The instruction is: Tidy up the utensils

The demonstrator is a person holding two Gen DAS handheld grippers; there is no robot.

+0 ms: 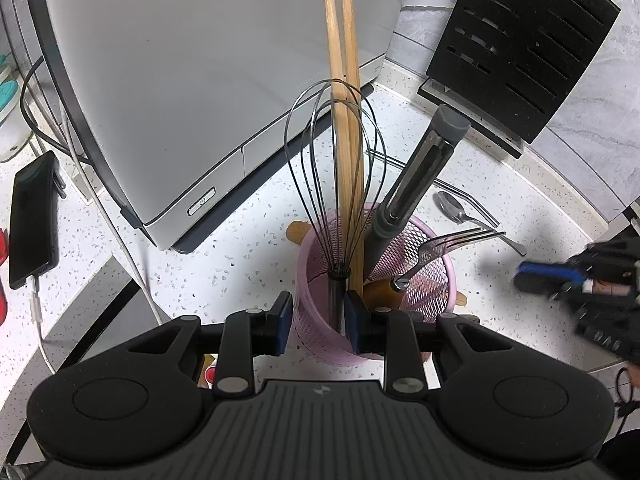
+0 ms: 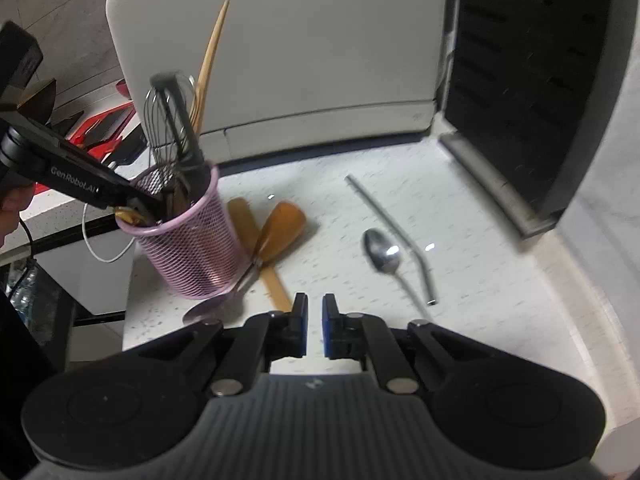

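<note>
Half sorted, more to gather

My left claw (image 1: 317,322) grips the pink mesh cup's (image 1: 320,344) rim; whisk (image 1: 335,152), chopsticks (image 1: 347,92), fork (image 1: 448,242) already stand inside. My right claw (image 2: 315,330) is nearly clenched, empty (blurred view). Spoon (image 2: 382,254), metal straw (image 2: 394,228), wooden spatulas (image 2: 280,226) remain mid-countertop (image 2: 480,280); the cup's bottom is hidden.
</note>
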